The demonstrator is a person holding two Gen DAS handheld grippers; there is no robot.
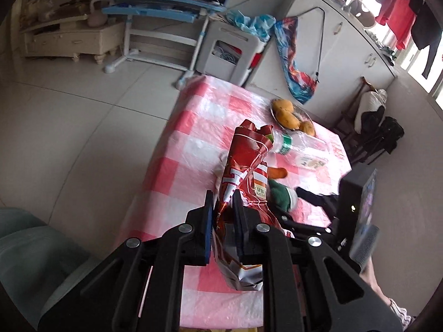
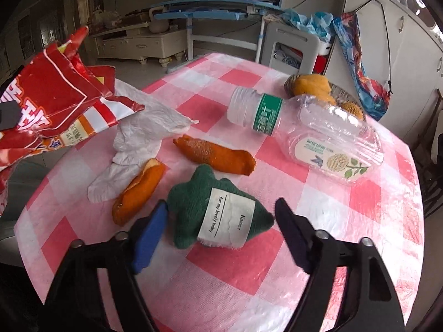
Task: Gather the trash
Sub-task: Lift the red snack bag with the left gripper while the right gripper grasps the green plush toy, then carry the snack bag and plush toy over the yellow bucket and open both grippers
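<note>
My left gripper (image 1: 223, 197) is shut on a red snack bag (image 1: 243, 171) and holds it up above the table; the bag also shows at the left of the right wrist view (image 2: 52, 105). My right gripper (image 2: 221, 207) is open, its jaws on either side of a green knitted toy (image 2: 210, 215) with a white label. On the pink checked tablecloth (image 2: 249, 271) lie two orange peels (image 2: 216, 155) (image 2: 138, 193), a crumpled white tissue (image 2: 141, 144) and a clear plastic bottle (image 2: 304, 127) on its side.
A basket of oranges (image 2: 318, 88) stands at the table's far side. Beyond the table are a white chair (image 2: 290, 47), a blue desk (image 2: 216, 13) and white cabinets (image 1: 346, 44). A grey seat (image 1: 33, 249) sits low left.
</note>
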